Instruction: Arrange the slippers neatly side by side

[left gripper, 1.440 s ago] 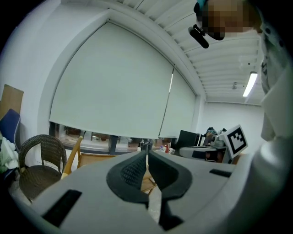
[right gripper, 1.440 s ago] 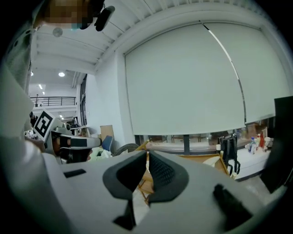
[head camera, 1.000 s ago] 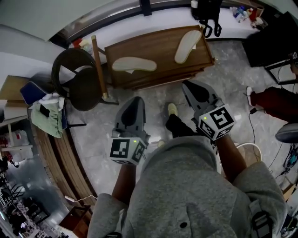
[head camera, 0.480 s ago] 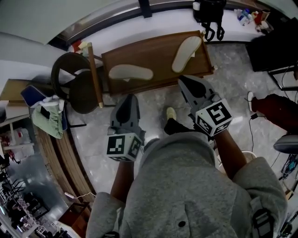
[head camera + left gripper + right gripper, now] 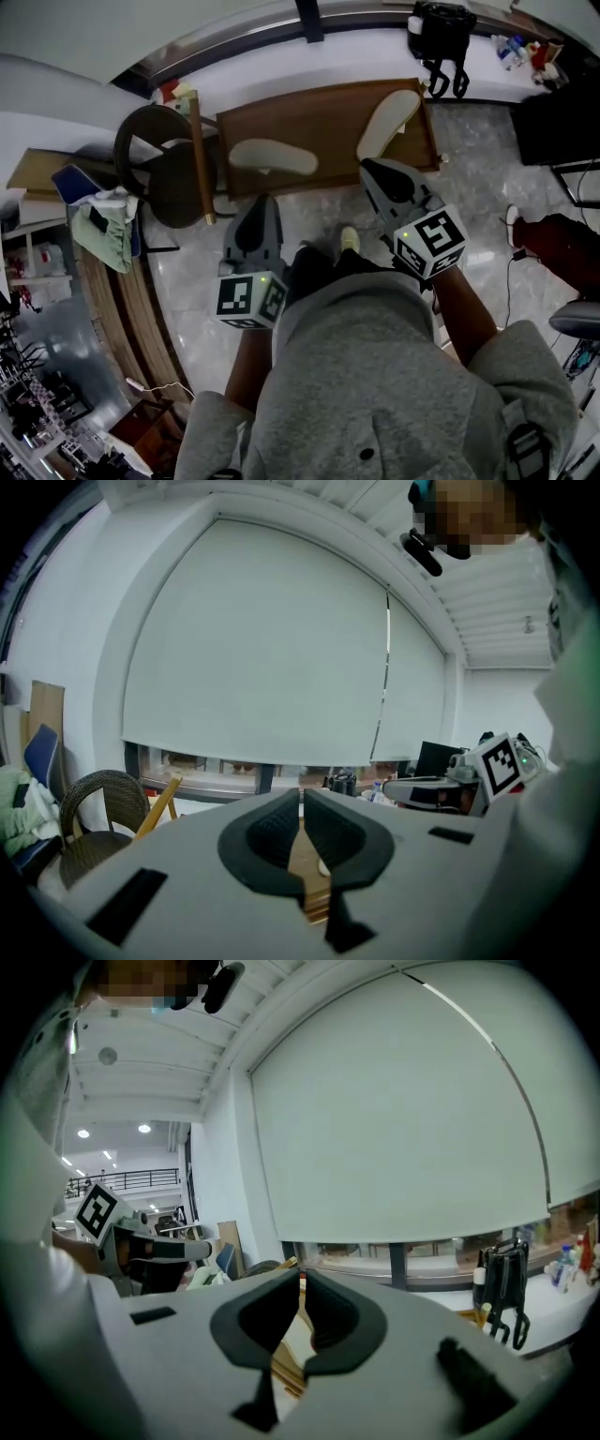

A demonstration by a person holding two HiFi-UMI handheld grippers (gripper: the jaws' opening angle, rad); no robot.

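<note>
Head view: from above the person's shoulders, steeply down. Wooden table (image 5: 319, 120) across upper centre, left gripper (image 5: 260, 202) and right gripper (image 5: 370, 171) just below it.

Each gripper view: low behind its own jaws, near level, facing the window blind (image 5: 262, 658). Wicker chair (image 5: 94, 808) lower left in left gripper view, upper left in head view. Each gripper view catches the other gripper at its edge.

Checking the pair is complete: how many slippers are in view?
2. One pale beige slipper lies across the brown wooden table's left half; the other slipper lies angled near its right end. None apparently hidden.
</note>
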